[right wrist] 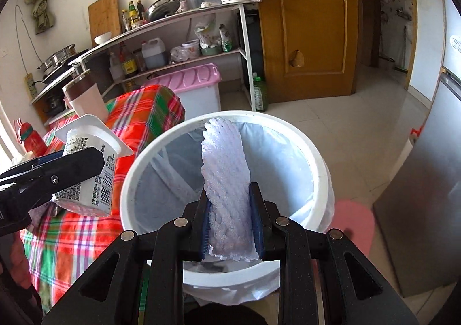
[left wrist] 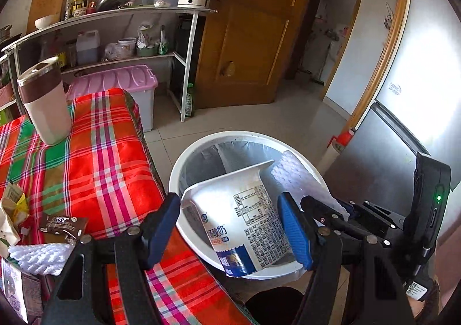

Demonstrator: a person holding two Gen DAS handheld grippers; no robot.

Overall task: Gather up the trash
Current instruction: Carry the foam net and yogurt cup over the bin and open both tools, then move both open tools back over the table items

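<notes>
Two pieces of trash hang at the white bin (right wrist: 317,152) at once. The right gripper (right wrist: 230,221) is clamped on a foam fruit net (right wrist: 223,169) directly over the lined opening; the left gripper (left wrist: 230,234) pinches a yogurt cup (left wrist: 245,218), tilted, at the bin's near rim beside the plaid-covered table (left wrist: 100,152). This looks like the drop step: the next move calls for both jaws parting, the cup perhaps nudged further inward first (from the right wrist view it seems partly over the table). More scraps remain on the cloth, including a brown wrapper (left wrist: 64,225) and another foam net (left wrist: 37,257).
</notes>
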